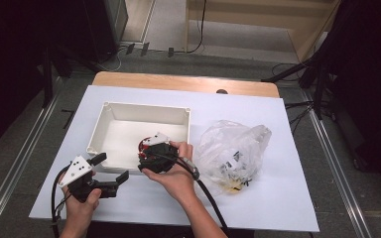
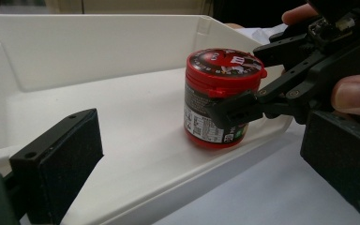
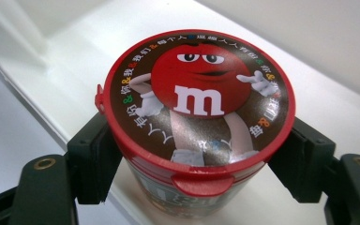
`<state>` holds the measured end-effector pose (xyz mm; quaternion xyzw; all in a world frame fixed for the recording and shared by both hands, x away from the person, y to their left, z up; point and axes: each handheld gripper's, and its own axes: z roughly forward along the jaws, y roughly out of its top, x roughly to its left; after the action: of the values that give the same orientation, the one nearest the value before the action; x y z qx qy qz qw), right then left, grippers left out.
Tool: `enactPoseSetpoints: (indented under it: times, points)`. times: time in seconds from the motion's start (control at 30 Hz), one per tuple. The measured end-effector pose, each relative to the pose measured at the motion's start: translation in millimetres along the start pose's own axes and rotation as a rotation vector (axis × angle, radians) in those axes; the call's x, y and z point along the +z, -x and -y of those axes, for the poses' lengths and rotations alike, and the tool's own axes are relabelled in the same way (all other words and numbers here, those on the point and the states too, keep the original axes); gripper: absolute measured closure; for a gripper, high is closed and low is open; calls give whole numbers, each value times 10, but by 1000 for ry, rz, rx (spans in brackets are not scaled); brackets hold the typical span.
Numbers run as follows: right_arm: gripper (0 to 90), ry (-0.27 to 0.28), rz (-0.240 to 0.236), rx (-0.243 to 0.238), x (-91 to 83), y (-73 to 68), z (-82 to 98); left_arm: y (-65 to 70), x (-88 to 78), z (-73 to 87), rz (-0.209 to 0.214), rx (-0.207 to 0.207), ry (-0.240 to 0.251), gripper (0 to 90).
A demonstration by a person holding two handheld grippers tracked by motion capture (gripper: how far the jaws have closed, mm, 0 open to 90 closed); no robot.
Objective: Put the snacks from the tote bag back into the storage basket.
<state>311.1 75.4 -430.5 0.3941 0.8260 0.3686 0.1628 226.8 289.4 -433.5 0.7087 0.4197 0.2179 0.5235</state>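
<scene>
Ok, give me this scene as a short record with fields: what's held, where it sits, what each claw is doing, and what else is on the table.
held item: red candy tub, upright, lid on
location: inside white tray, near its front right corner
right claw: jaws on both sides of the tub, gripping it
left claw: open, nothing between its jaws, just outside the tray's front wall
also on table: clear plastic bag to the right of the tray, small items inside
</scene>
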Motion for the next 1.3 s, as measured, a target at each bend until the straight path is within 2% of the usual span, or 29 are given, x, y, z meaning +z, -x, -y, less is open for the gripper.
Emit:
enactPoseSetpoints:
  times: [0.17,0.3,0.4,0.7,0.97,1.17,1.3]
  points:
    - [250,-11,-14,-7,-2,8,-5,9,6,2,-2,1,-4,0]
    - [250,-22,1,-28,2,-4,0,7,8,1,-4,2,-4,0]
    - [246,-18,19,-26,-1,-10,-10,-1,12,2,-6,1,-4,0]
    - [246,-40,7,-42,-19,7,-34,-6,23,10,-7,-2,-9,0]
    - [243,-10,-34,-24,-59,44,-26,-15,12,8,-12,0,-8,0]
    - [243,50,-42,-3,-155,87,-35,-10,26,5,-9,1,-8,0]
    - [246,85,-50,29,-244,140,-51,-6,41,7,-6,1,-10,0]
